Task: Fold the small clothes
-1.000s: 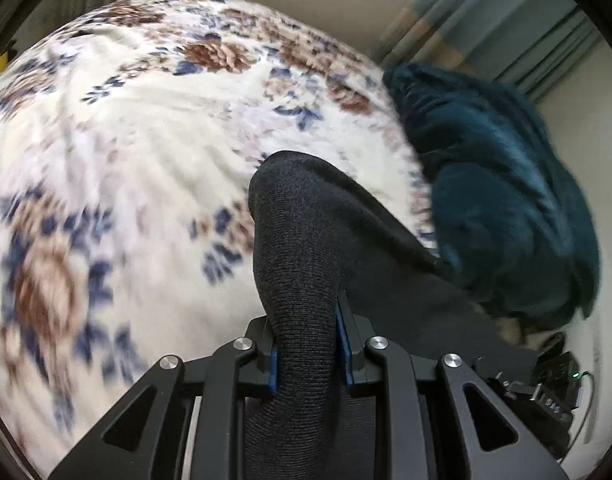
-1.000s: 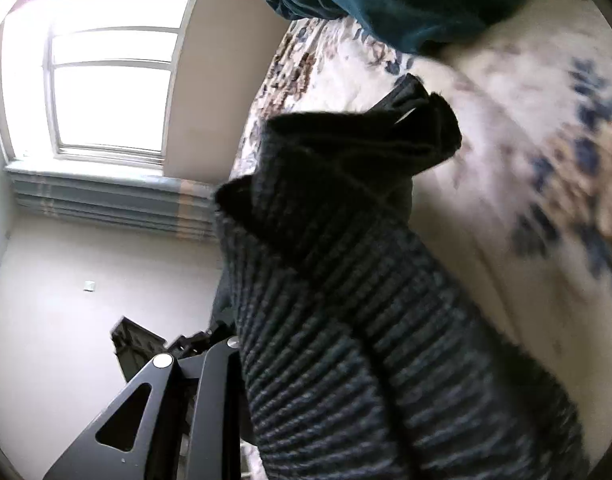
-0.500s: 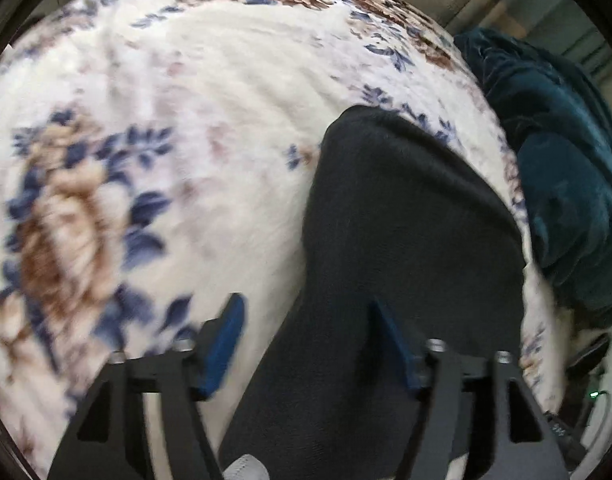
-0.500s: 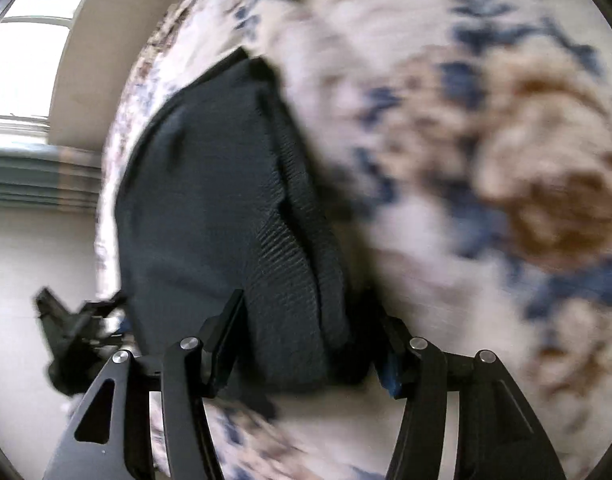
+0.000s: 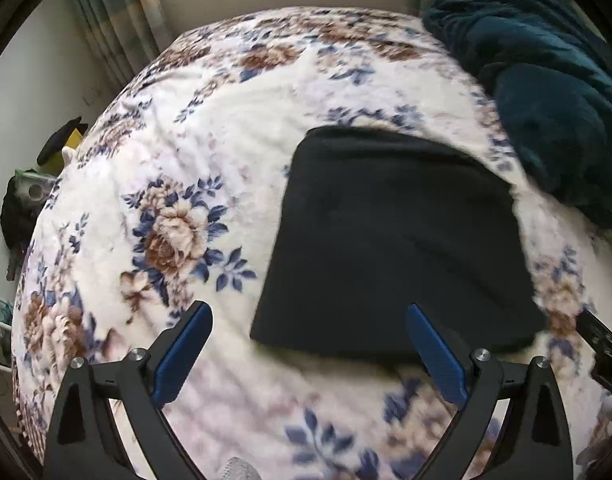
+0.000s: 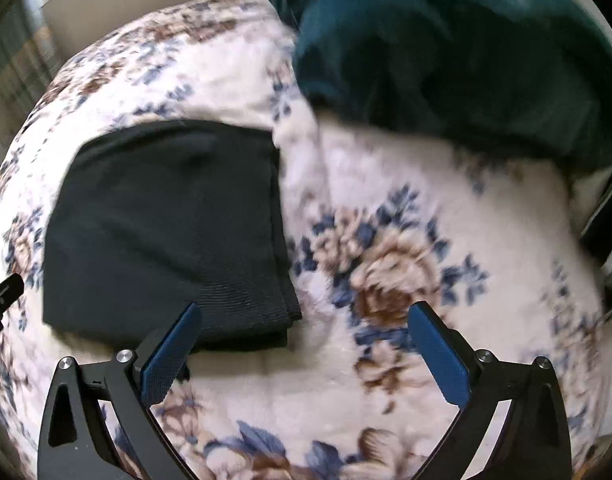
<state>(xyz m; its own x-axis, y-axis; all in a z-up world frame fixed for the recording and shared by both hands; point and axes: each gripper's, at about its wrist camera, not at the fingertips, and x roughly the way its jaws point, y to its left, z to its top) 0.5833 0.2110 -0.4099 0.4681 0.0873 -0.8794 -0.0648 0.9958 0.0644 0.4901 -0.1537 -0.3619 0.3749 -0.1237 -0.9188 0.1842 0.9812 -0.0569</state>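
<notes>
A dark grey knit garment (image 5: 394,240) lies folded flat on the floral bedspread (image 5: 210,152). In the left wrist view my left gripper (image 5: 306,312) hovers above the garment's near left corner, its jaws opening wide, nothing pressed between the blue pads (image 5: 182,354). In the right wrist view the same garment (image 6: 166,232) shows its ribbed hem at the near right corner. My right gripper (image 6: 304,310) hangs over that corner and the bedspread (image 6: 386,208) beside it, jaws opening wide and free of the cloth.
A teal plush blanket (image 5: 554,92) is bunched at the bed's far right, also in the right wrist view, blanket (image 6: 458,48). Curtains (image 5: 118,20) and a wall stand beyond the bed. Clutter and a yellow item (image 5: 62,148) sit off the bed's left side.
Both grippers let go of the garment, opened wide and pulled up and back. The garment, lifted and draped a second ago, now lies flat and folded on the bedspread.
</notes>
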